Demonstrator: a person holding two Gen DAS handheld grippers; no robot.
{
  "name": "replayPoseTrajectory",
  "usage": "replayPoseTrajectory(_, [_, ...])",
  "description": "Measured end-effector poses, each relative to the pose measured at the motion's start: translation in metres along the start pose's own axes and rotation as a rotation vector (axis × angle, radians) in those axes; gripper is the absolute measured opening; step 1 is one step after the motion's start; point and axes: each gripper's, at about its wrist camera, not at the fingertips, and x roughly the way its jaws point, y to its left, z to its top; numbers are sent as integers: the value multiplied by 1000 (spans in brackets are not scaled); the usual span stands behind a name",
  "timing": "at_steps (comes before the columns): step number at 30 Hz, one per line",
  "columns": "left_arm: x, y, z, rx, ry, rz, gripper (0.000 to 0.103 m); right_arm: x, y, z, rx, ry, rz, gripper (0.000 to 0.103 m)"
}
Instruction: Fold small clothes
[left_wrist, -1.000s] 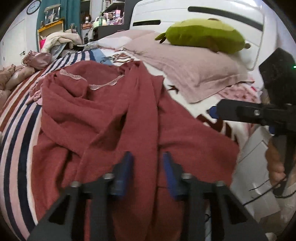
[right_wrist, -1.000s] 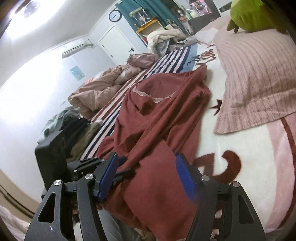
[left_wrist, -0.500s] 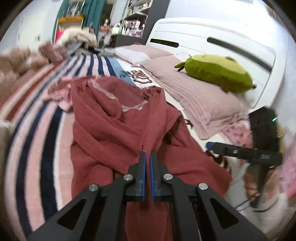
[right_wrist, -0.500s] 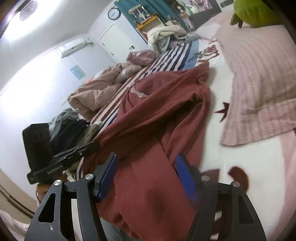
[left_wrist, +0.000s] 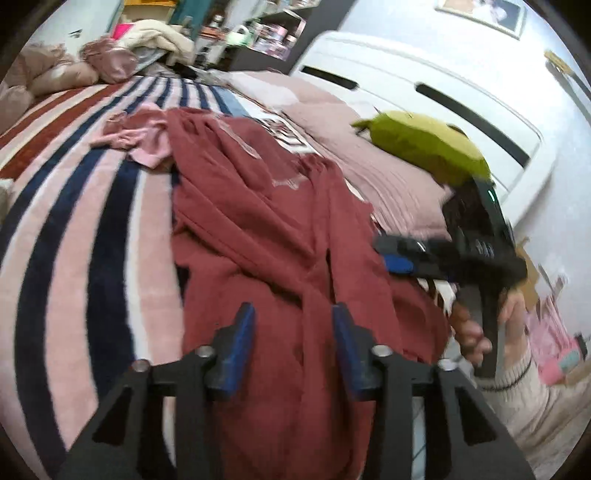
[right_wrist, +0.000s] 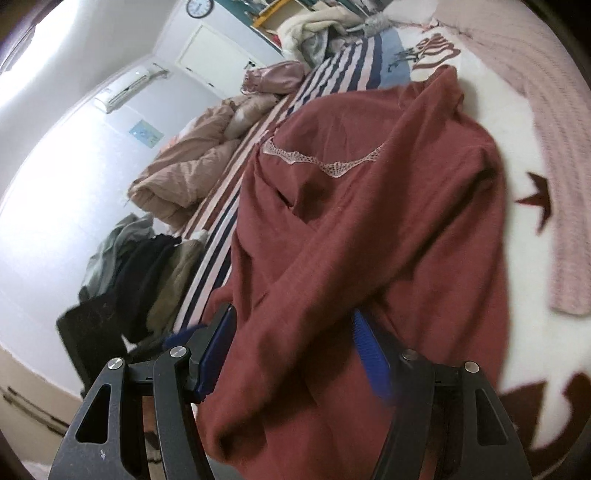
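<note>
A: The left tool (left_wrist: 291, 343) has its blue pads (left_wrist: 240, 343) drawing apart, and the rumpled brick-red knit garment with the pale lace neckline (left_wrist: 266, 229) runs between them. They don't look pressed on it, though motion blur makes me hedge.

B: And the right tool (right_wrist: 295, 354)?

A: Spread wide, the garment's near hem lying loose between its fingers, nothing pinched. In the left view it reaches in from the right, level above the cloth's right edge, with a hand (left_wrist: 476, 328) wrapped round its handle.

B: Where does the garment sit?

A: On the bed with the pink, navy and red striped blanket (left_wrist: 85, 236), neckline at the far end, hem hanging over the near edge.

B: How will it handle?

A: Soft, light and limp, I'd judge. It will drape and bunch, not hold any shape. Best taken at a seam or a hem corner, through both layers, so one layer doesn't slide off.

B: Pose?

A: Both tools tilt downward toward the near hem.
</note>
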Motion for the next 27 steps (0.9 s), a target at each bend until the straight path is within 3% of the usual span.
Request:
replayPoseTrajectory(1, [4, -4, -1, 13, 14, -19, 29, 3, 1, 1, 4, -5, -15, 58])
replayPoseTrajectory(3, [15, -10, -3, 36, 34, -2, 24, 9, 3, 3, 3, -21, -98, 30])
replayPoseTrajectory(4, [19, -12, -4, 44, 44, 17, 16, 10, 2, 3, 2, -27, -131, 9])
replayPoseTrajectory(7, [29, -23, -6, 83, 60, 43, 1, 2, -5, -3, 7, -63, -165, 3])
replayPoseTrajectory(15, [0, -20, 3, 125, -36, 195, 0, -42, -13, -16, -5, -148, -243, 1])
replayPoseTrajectory(19, [0, -14, 5, 136, -26, 189, 0, -51, -15, -13, 14, -141, -206, 4])
replayPoseTrajectory(21, [3, -9, 8, 122, -20, 207, 0, -47, -17, -9, 41, -116, -174, 16])
replayPoseTrajectory(22, [3, -8, 9, 111, -24, 214, 0, -42, -17, -5, 48, -109, -160, 38])
replayPoseTrajectory(23, [1, -6, 9, 99, -31, 234, 0, -38, -17, -2, 50, -101, -150, 50])
replayPoseTrajectory(27, [-7, 4, 14, 85, -66, 360, 0, -18, -19, 11, 70, -75, -145, 50])
